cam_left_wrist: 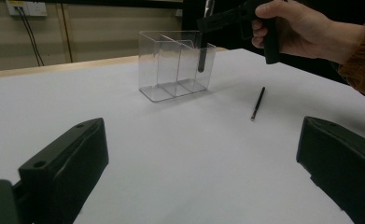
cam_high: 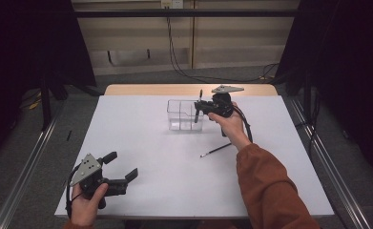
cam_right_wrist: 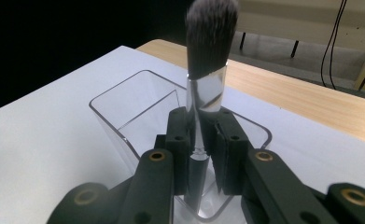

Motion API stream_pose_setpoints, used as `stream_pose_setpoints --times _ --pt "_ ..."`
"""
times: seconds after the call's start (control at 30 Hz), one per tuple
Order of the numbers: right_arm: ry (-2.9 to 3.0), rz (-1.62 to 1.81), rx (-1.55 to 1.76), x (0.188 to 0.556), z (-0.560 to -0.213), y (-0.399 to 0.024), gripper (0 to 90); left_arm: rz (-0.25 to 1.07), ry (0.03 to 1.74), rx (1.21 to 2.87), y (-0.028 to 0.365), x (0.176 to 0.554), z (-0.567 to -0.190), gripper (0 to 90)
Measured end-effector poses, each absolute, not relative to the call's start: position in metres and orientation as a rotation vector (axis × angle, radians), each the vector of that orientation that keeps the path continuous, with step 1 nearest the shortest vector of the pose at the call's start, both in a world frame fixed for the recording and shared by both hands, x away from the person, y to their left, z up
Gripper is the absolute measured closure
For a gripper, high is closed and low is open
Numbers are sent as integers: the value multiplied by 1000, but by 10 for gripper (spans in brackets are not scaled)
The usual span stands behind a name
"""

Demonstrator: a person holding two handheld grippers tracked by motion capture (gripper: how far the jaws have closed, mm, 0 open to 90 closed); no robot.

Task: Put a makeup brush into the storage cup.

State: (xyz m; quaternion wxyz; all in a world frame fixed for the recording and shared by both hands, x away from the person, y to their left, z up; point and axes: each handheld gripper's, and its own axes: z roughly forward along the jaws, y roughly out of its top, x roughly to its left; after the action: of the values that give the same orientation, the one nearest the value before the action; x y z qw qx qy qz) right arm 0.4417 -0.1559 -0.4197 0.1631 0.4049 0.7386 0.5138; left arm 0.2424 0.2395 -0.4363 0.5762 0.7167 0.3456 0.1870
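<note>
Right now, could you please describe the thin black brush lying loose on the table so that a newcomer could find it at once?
Start at the white table and find the clear divided organizer near its far edge. Nearer the person and to its right lies the thin brush, flat and alone on the table, unlike the thicker makeup brush held upright over the organizer.

Right gripper (cam_high: pixel 199 107) is raised at the far side, jaws clamped; left gripper (cam_high: pixel 123 167) rests near-left, jaws wide apart.

Overhead plus jaw cameras — sharing organizer (cam_high: pixel 185 115)
</note>
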Motion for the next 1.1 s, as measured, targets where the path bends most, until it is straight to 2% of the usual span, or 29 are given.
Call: stream_pose_setpoints --times 0.83,1.1 --pt "2120 1470 1152 442 -428 -154 774 441 805 1685 240 242 -436 23" --pt "2120 1471 1150 441 -430 -153 746 442 804 1690 240 242 -437 23"
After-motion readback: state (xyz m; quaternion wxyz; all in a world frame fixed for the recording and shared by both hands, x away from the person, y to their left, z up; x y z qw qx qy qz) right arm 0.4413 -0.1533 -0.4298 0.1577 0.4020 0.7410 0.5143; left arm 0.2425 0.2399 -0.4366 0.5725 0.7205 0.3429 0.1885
